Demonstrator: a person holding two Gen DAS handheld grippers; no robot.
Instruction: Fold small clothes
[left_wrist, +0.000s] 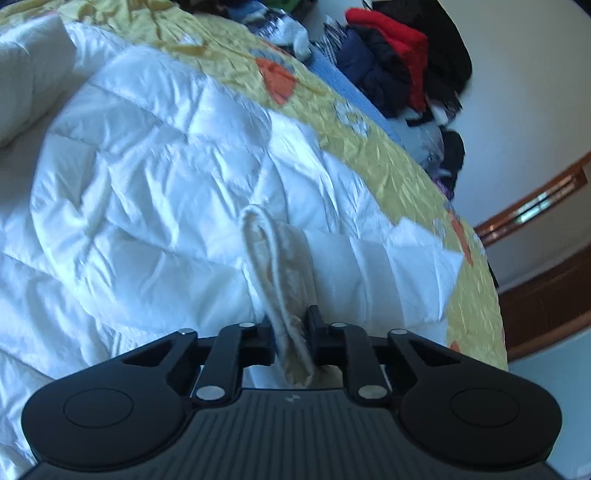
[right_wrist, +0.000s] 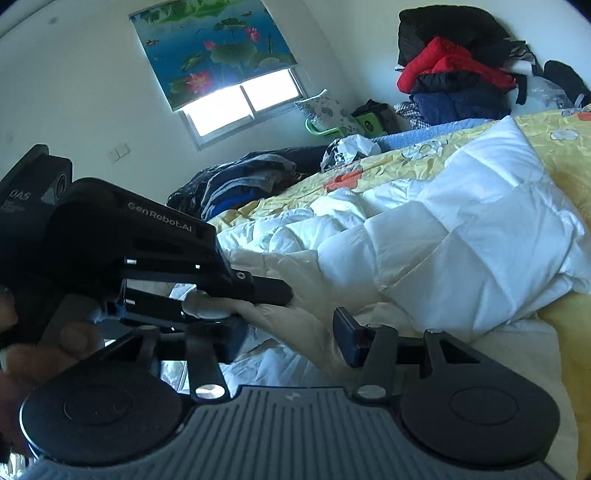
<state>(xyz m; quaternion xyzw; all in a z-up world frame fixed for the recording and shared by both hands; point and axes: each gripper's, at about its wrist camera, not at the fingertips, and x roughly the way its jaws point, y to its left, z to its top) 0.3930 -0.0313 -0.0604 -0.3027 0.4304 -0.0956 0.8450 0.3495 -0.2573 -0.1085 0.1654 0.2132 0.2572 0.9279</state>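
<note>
Cream garment (left_wrist: 284, 273) pinched in left gripper (left_wrist: 291, 334) | right gripper (right_wrist: 288, 339) agape, empty | garment shape unclear, lower end hidden

I work in a home bedroom: a white quilt (left_wrist: 147, 166) over a yellow bedsheet (left_wrist: 369, 147), clothes piled (right_wrist: 454, 77) against the wall, a lotus-print window blind (right_wrist: 210, 48).

Black left gripper (right_wrist: 236, 295) with white "GenRobot.AI" lettering, silver screws

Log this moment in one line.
left gripper: shut on cream garment | right gripper: open | white quilt beneath
</note>
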